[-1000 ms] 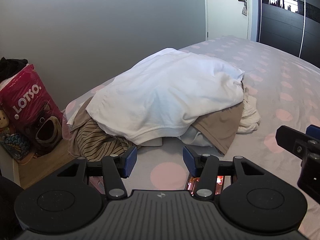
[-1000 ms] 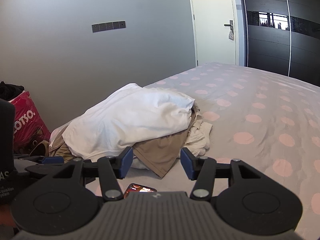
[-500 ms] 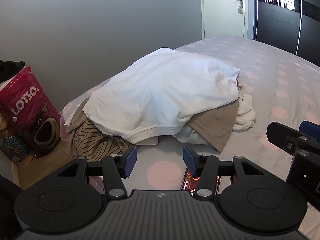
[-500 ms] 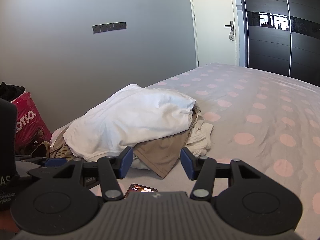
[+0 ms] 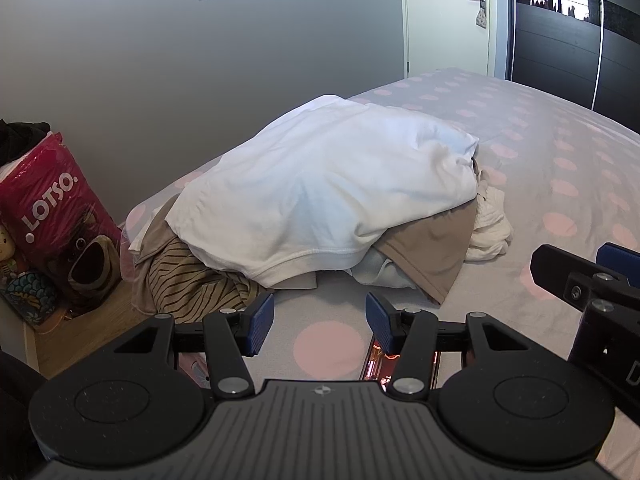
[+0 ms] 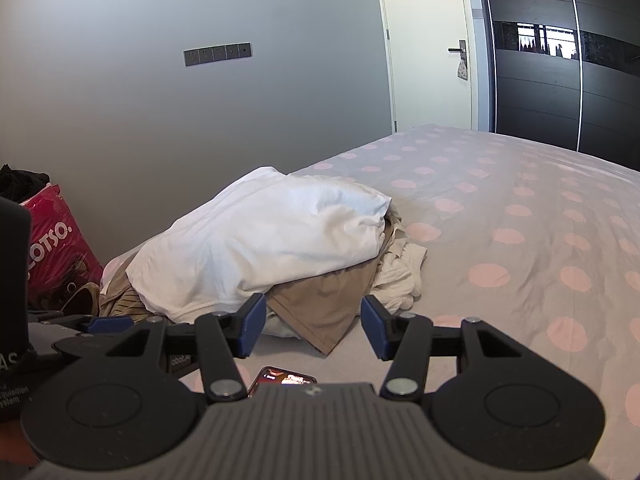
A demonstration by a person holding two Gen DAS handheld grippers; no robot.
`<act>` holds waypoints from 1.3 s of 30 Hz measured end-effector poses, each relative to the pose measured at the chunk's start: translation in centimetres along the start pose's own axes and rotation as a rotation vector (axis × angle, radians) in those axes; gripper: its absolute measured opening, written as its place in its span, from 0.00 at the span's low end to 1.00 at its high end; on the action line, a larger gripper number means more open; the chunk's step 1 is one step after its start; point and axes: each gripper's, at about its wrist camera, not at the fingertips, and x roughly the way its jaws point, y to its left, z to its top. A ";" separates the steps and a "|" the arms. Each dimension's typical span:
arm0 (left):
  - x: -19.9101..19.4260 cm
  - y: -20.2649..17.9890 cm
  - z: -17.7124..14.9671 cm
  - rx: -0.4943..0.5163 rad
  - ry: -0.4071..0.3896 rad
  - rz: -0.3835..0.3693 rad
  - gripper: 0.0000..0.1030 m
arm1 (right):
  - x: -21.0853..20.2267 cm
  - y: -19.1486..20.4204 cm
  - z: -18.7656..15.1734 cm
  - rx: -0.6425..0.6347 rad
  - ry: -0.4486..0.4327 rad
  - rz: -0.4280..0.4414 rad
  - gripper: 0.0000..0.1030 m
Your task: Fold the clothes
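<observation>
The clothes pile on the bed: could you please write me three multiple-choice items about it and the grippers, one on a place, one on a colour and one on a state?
1. Where does the striped garment lie in the pile?
A. At the pile's left end, under the white garment
B. On top of the pile
C. Alone by the wardrobe

2. What colour is the garment covering the top of the pile?
A. Red
B. White
C. Black

3. How do the two grippers stand?
A. Both shut on cloth
B. Left open, right shut on cloth
C. Both open, holding nothing

Answers:
1. A, its stripes show below the white garment at the pile's left end.
2. B, the top garment is plainly white.
3. C, the left gripper and right gripper each show a wide empty gap between blue pads, short of the pile.
</observation>
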 end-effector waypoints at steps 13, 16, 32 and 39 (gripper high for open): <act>0.2 -0.1 -0.1 -0.001 0.006 0.002 0.47 | 0.2 -0.1 -0.1 0.008 0.010 -0.004 0.54; 0.2 -0.1 -0.1 -0.001 0.008 0.003 0.47 | 0.2 -0.1 -0.2 0.011 0.013 -0.004 0.54; 3.5 -0.4 1.1 0.031 0.057 -0.025 0.43 | 2.1 -2.1 -0.5 0.030 0.082 -0.042 0.54; 8.5 -2.9 2.1 0.164 0.038 -0.012 0.48 | 4.3 -3.3 -1.4 0.045 0.136 -0.056 0.55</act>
